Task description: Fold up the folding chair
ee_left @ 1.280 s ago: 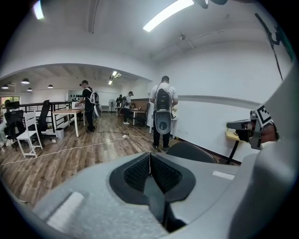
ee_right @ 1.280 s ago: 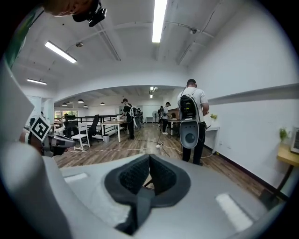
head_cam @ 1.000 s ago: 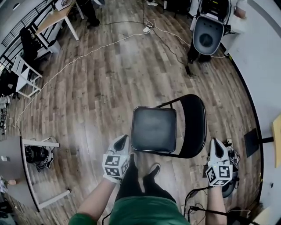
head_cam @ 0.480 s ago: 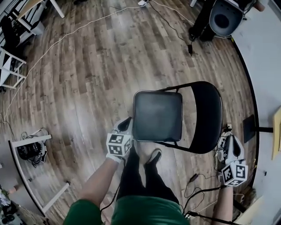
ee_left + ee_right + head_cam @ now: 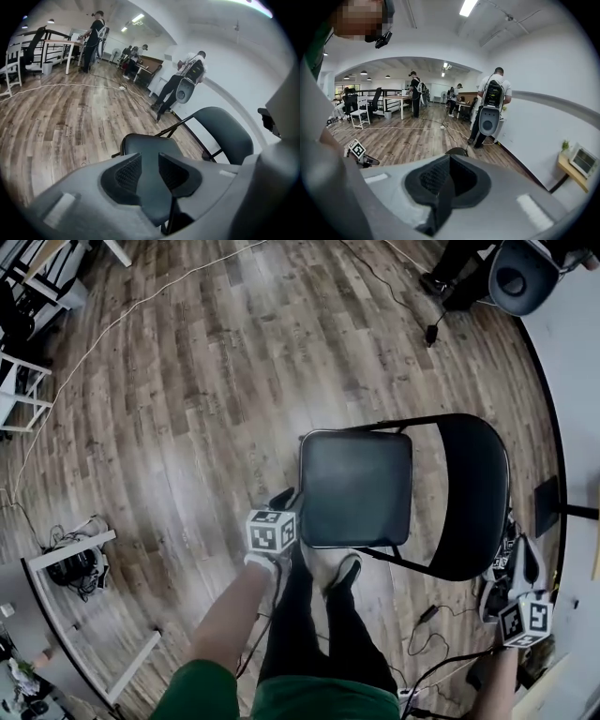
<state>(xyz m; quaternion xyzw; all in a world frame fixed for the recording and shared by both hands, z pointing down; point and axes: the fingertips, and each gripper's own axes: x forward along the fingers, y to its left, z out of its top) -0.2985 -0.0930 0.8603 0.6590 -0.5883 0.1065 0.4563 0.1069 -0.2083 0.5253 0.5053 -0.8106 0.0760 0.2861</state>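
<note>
The black folding chair stands unfolded on the wood floor, with its seat [image 5: 356, 486] toward me and its backrest [image 5: 473, 493] to the right. My left gripper [image 5: 284, 502] is at the seat's near left corner. In the left gripper view its jaws are opening, and the seat [image 5: 150, 143] lies in line with the gap. The pads [image 5: 127, 172] do not press on it. My right gripper [image 5: 517, 545] hangs shut and empty beside the backrest's outer edge. In the right gripper view only the backrest's top [image 5: 457, 151] shows past the jaws.
My legs and shoes [image 5: 330, 570] stand just in front of the seat. Cables [image 5: 431, 643] trail on the floor at the lower right. A white rack [image 5: 70, 563] stands at the left. A person with a backpack device [image 5: 491, 110] is by the white wall beyond the chair.
My left gripper has dropped from beside my leg to the seat's near left corner, and its jaws have parted. My right gripper has swung out to the right, beside the backrest.
</note>
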